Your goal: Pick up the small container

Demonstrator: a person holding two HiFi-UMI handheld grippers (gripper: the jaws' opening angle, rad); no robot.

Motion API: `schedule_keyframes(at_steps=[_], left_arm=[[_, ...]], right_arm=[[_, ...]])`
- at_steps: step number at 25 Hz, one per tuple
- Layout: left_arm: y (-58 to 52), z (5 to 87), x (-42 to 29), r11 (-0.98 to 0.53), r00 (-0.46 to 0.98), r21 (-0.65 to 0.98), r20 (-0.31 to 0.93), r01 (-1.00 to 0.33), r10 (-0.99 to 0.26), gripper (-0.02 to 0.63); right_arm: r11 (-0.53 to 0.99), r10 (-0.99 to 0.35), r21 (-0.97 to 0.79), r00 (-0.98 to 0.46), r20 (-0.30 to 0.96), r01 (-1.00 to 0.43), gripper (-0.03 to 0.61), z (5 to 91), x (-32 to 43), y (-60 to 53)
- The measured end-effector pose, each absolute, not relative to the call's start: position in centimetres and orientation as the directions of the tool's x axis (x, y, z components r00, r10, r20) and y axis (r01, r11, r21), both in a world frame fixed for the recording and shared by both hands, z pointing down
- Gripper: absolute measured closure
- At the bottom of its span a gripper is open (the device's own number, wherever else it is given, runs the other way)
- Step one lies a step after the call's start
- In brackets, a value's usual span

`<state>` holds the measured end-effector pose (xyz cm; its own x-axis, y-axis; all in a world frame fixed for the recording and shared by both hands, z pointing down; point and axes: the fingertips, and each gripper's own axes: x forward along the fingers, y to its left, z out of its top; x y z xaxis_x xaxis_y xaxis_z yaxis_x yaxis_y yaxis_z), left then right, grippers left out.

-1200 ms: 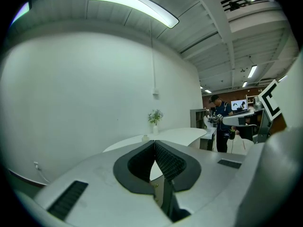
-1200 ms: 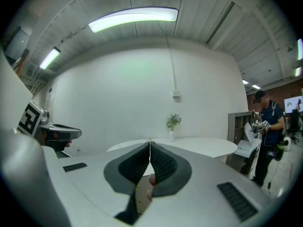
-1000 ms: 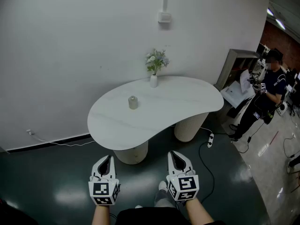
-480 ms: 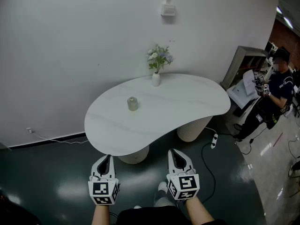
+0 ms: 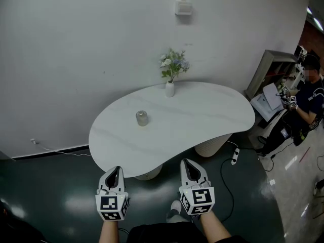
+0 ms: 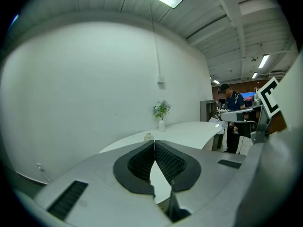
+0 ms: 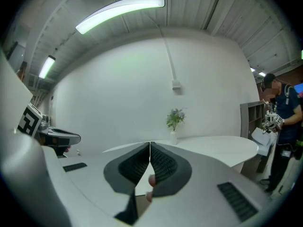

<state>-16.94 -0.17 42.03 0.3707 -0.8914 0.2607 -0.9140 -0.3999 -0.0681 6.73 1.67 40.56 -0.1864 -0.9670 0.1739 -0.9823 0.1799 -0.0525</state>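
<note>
Left gripper (image 5: 117, 170): it is hovering low at the left of the head view, short of the table's near edge and above the dark floor (image 5: 61, 186); in the left gripper view its jaws (image 6: 154, 142) are pressing together at the tips with nothing held between them. Right gripper (image 5: 187, 164): it is hovering beside the left one, near it but apart, and pointing toward the table; in the right gripper view its jaws (image 7: 149, 144) are likewise meeting at the tips and gripping nothing. Small container (image 5: 142, 118): a pale, lidded cylinder, it is standing upright on the left part of the tabletop, well apart from both grippers; in the left gripper view it (image 6: 148, 136) is showing just above the closed jaw tips. Table (image 5: 197, 118): a white, kidney-shaped top that is resting on two rounded, pale pedestals. Vase (image 5: 170, 89): a white vase holding a small bunch of flowers (image 5: 173, 65), it is standing at the far edge of the table by the wall, apart from the container. Wall box (image 5: 183, 7): it is sitting high on the white wall above the vase. Person (image 5: 308, 103): in dark clothing, the person is standing at the far right, beside a grey shelf unit (image 5: 276, 70). Power strip (image 5: 235, 156): it is lying on the floor by the right pedestal.
</note>
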Motion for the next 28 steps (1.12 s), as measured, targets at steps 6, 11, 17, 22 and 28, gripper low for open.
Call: schedule_keyframes(at_steps=[6,11,17,22,28], left_arm=[[-1.9,42.0,-14.9,-0.385,0.352,-0.077,0.271,-0.920,-0.896,0.601],[-3.0,41.6,-13.1,-0.375,0.339,-0.094,0.270,-0.922,-0.901,0.601],[-4.4,41.0,-11.3,-0.352,0.316,-0.104,0.260,-0.930,-0.912,0.601],[-4.7,40.7,-10.5,-0.336,0.298,-0.116,0.258,-0.935,-0.919,0.601],[-4.9,40.4,-10.4,-0.322,0.284,-0.125,0.250,-0.938,-0.926,0.601]], right_arm=[[0.198,-0.963,-0.070,-0.207,0.171,-0.978,0.512,40.7,8.7,-0.4],[0.221,-0.960,-0.060,-0.228,0.165,-0.973,0.512,40.4,10.4,-1.9],[0.236,-0.958,-0.077,-0.245,0.151,-0.969,0.512,40.1,12.2,-3.6],[0.244,-0.956,-0.080,-0.254,0.150,-0.966,0.512,40.1,13.4,-4.2],[0.258,-0.953,-0.085,-0.268,0.140,-0.962,0.512,39.9,13.6,-4.9]])
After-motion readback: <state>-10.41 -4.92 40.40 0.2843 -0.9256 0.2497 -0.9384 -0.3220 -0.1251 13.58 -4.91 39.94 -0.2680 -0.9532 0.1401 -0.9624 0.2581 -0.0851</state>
